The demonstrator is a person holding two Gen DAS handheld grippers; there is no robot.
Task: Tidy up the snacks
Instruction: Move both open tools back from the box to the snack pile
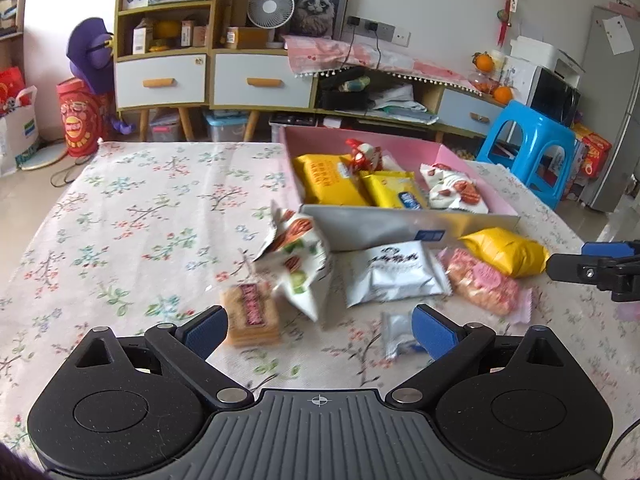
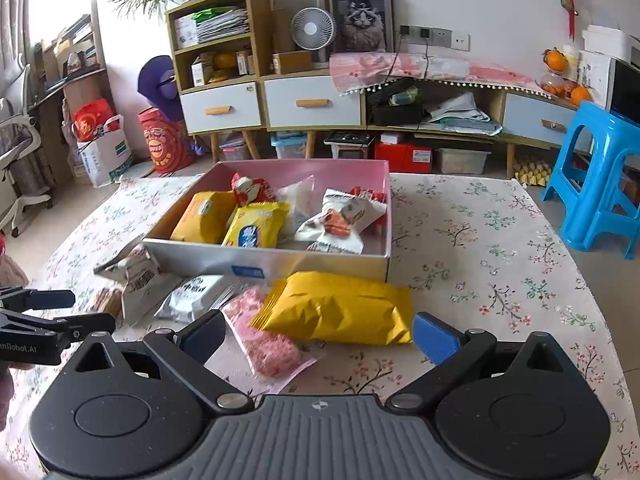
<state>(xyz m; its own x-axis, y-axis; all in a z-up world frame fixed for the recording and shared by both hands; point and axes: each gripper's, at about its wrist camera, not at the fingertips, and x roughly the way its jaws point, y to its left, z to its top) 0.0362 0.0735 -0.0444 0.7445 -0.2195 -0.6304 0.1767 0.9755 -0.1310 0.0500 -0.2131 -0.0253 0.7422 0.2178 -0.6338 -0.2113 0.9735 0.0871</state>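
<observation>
A floral-clothed surface (image 2: 480,240) is carrying a pink-lined box (image 2: 386,216), which is sitting near its middle and already holding several snacks: two yellow packets, a white-and-red pouch and a small red one. Just in front of the box's grey wall, loose snacks are lying in a row. The yellow packet (image 2: 340,308) is resting directly ahead of the right gripper (image 2: 318,338), whose jaws are standing wide apart around nothing, with a pink packet (image 2: 266,344) partly tucked under it. In the left wrist view, the left gripper (image 1: 318,332) is likewise spread and empty; a white patterned pouch (image 1: 298,268) is lying just beyond it, a cracker stack (image 1: 252,316) is sitting beside its left finger, and a small silver sachet (image 1: 396,334) is touching its right one
</observation>
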